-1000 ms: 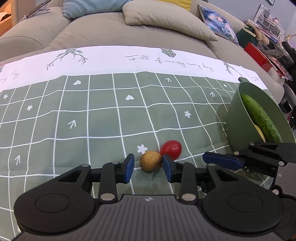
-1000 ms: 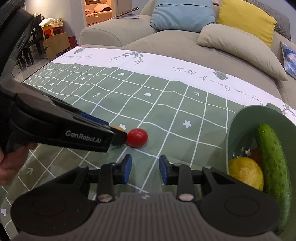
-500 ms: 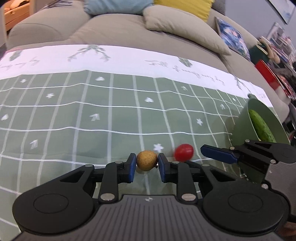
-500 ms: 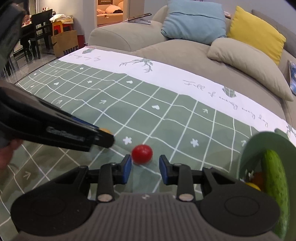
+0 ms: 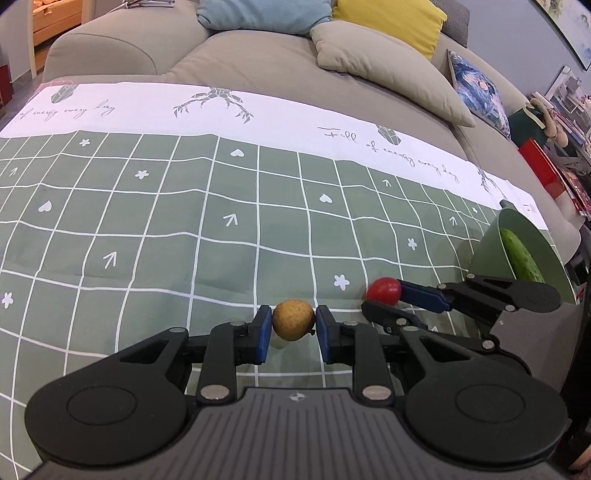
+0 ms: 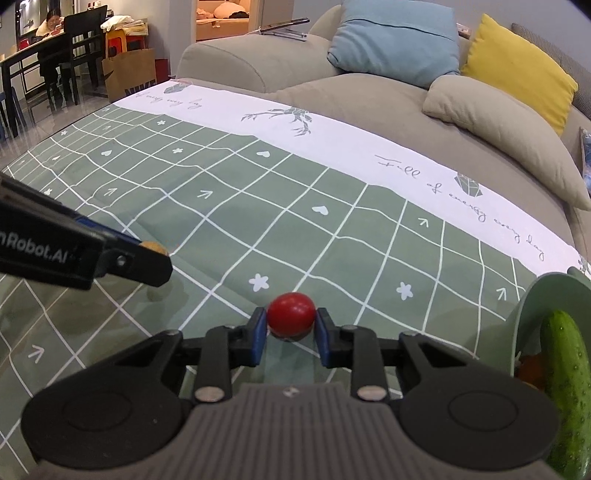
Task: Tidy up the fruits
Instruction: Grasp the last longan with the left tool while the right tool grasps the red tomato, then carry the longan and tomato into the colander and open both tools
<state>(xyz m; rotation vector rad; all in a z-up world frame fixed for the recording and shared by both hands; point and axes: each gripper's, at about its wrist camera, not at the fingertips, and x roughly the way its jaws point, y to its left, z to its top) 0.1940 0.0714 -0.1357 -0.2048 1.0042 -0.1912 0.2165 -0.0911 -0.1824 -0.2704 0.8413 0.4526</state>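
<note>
Green checked cloth (image 5: 184,240) covers the tabletop. The left claw (image 5: 293,326) is clamped on the brown fruit (image 5: 293,319); the right claw (image 6: 291,326), closing, pinches the red tomato (image 6: 291,314). Lift both gently toward the green bowl (image 5: 491,251) at three o'clock.

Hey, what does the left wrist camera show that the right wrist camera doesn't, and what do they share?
Only the left wrist view shows a patterned cushion and red boxes past the sofa's end.

Only the right wrist view shows a dining table, a seated person and a paper bag.

Both show the left gripper shut on the brown fruit, the right gripper closing on the red tomato, the green bowl holding a cucumber, and the checked cloth.
</note>
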